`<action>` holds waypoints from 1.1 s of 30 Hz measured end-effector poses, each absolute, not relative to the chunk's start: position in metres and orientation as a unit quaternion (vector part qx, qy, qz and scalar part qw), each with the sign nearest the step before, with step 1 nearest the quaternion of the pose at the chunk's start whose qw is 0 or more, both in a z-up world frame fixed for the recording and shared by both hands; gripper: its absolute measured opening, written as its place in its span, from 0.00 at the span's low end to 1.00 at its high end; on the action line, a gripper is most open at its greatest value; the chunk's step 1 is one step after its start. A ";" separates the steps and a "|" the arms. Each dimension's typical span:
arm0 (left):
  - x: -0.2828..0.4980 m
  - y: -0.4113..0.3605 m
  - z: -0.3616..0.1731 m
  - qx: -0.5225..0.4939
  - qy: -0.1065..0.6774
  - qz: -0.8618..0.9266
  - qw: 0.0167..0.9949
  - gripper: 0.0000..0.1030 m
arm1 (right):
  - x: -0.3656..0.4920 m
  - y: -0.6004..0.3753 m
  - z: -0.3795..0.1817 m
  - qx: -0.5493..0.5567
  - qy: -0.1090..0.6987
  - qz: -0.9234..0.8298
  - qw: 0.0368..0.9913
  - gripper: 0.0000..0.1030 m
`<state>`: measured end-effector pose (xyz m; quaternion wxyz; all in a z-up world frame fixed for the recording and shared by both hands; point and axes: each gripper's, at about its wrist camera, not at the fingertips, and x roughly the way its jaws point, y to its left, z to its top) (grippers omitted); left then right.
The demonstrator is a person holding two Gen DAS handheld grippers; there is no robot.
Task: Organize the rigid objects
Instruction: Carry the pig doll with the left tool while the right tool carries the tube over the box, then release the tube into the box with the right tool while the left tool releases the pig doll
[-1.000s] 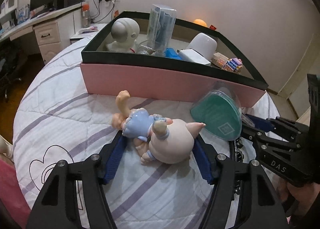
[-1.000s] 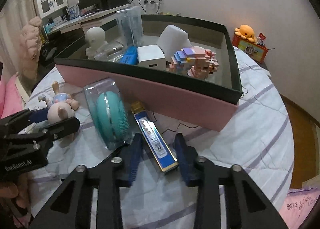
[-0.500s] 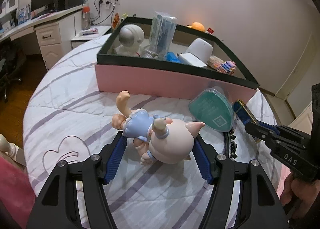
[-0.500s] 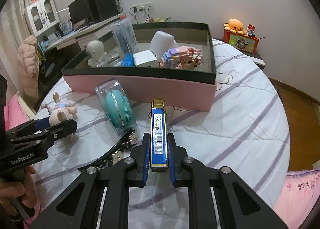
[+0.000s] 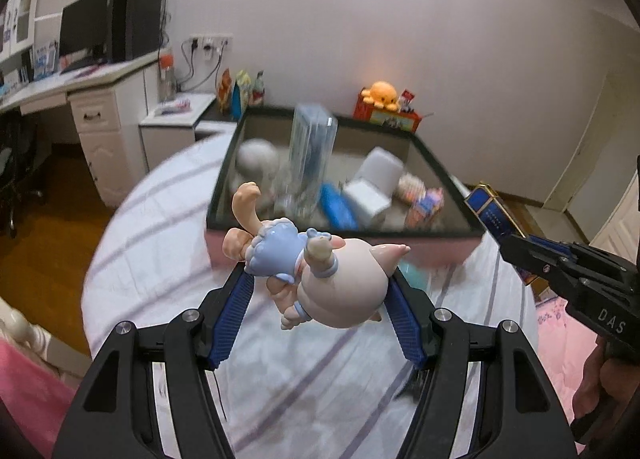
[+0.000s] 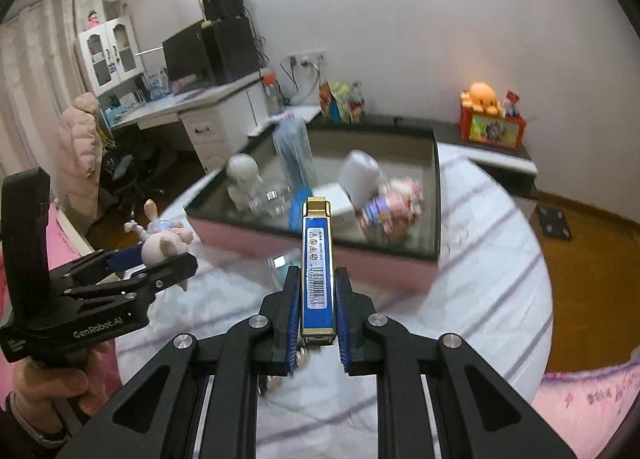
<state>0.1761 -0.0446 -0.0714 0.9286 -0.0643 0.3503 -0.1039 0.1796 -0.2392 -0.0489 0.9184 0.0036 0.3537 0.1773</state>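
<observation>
Carrying both loads toward the pink storage box [image 5: 352, 249] w/ dark rim, which sits on the bed [image 6: 492, 259]. Left hand-held gripper [image 5: 320, 295] is clamped on the pig figurine [image 5: 320, 271], held above the bedspread, just short of the box's near wall. Right hand-held gripper [image 6: 318, 307] is clamped on the blue-gold slim box [image 6: 317, 263], long axis pointing straight ahead at the storage box. Box lies fwd of both; right looks a bit nearer, approx. Free floor inside looks to be on the right side, past the block toy [image 6: 394, 207].
</observation>
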 end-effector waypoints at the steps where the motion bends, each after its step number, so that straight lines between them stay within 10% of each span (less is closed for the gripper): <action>1: 0.181 -0.045 -0.066 -0.062 0.345 -0.105 0.931 0.64 | 0.183 -0.238 -0.044 0.002 0.349 0.179 0.920 0.15; 28: 0.324 -0.103 -0.109 -0.021 0.403 -0.114 0.908 0.73 | 0.329 -0.255 -0.095 0.027 0.418 0.128 0.899 0.17; 33: 0.303 -0.098 -0.091 -0.014 0.365 -0.090 0.926 0.94 | 0.321 -0.257 -0.092 0.029 0.411 0.118 0.903 0.55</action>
